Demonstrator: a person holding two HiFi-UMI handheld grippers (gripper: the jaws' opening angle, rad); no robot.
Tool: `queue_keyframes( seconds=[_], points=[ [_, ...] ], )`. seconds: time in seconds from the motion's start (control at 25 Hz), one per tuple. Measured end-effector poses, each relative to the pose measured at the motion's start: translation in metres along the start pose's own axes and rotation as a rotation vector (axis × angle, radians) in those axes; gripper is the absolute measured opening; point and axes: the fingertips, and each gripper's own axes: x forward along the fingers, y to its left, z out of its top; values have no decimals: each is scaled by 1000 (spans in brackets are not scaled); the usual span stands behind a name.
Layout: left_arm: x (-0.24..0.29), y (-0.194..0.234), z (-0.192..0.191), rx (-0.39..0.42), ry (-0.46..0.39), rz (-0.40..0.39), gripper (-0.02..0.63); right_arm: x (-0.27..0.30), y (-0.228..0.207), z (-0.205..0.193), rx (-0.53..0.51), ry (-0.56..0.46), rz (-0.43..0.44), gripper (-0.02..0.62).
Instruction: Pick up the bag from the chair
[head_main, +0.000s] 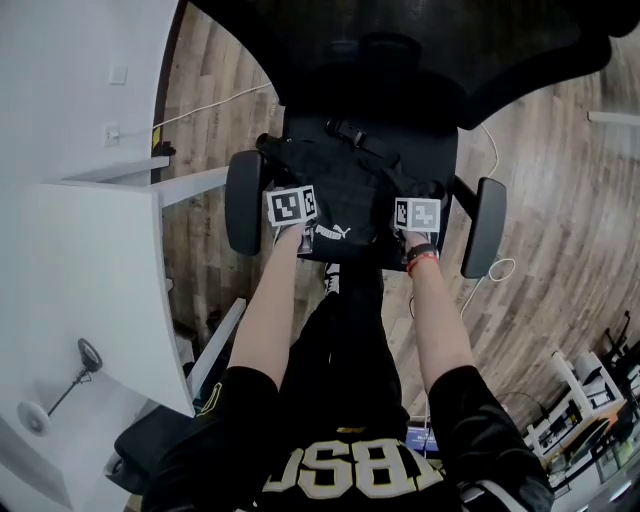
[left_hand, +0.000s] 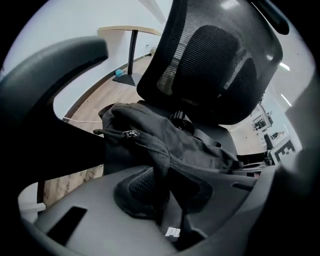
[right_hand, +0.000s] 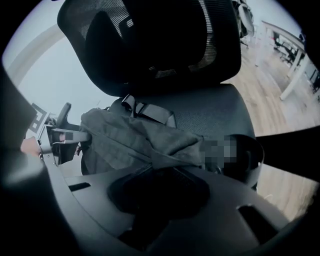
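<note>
A black bag (head_main: 352, 185) with a white logo lies on the seat of a black office chair (head_main: 445, 150). Both my grippers point steeply down at the bag's near edge. My left gripper (head_main: 297, 236) is at the bag's left corner. In the left gripper view a fold of the black bag (left_hand: 165, 145) runs down between my left gripper's (left_hand: 161, 199) pads, pinched there. My right gripper (head_main: 416, 238) is at the bag's right corner. In the right gripper view the bag's cloth (right_hand: 135, 137) is drawn into a point between my right gripper's (right_hand: 161, 192) pads.
The chair's armrests (head_main: 243, 200) (head_main: 490, 226) flank the bag on both sides, and its mesh backrest (head_main: 400, 45) rises behind. A white desk (head_main: 80, 280) stands at the left. A white cable (head_main: 215, 103) lies on the wooden floor.
</note>
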Motion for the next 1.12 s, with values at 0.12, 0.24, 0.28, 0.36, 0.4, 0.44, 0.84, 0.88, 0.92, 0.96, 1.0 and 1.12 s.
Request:
queue_keyframes(
  seconds=[0.12, 0.24, 0.28, 0.36, 0.4, 0.44, 0.84, 0.88, 0.92, 0.96, 1.0, 1.12],
  points=[
    [-12, -7, 3, 13, 0, -9, 78, -14, 4, 0, 20, -13, 2, 83],
    [-26, -11, 3, 4, -10, -17, 78, -31, 10, -3, 53, -34, 11, 83],
    [-31, -12, 3, 1, -12, -20, 78, -36, 13, -6, 66, -38, 14, 81],
    [-42, -16, 2, -4, -17, -29, 78, -47, 17, -11, 91, -49, 17, 81],
    [-47, -20, 3, -5, -21, -34, 78, -53, 18, -12, 102, -57, 16, 81],
    [-52, -24, 6, -5, -28, -39, 78, -58, 18, -11, 111, -67, 14, 80],
    [-102, -65, 28, 10, -90, -99, 75, -133, 22, 11, 126, -202, 5, 75],
    [-109, -70, 30, 15, -103, -107, 75, -142, 23, 13, 127, -221, 4, 75],
    [-116, -75, 32, 19, -118, -113, 75, -150, 25, 14, 128, -240, 3, 75],
    [-123, -80, 35, 22, -133, -118, 75, -158, 27, 14, 132, -257, 4, 75],
    [-130, -83, 39, 27, -146, -123, 75, -164, 28, 14, 140, -272, 5, 75],
    [-149, -93, 47, 47, -174, -133, 75, -182, 33, 13, 159, -304, 12, 75]
  ],
)
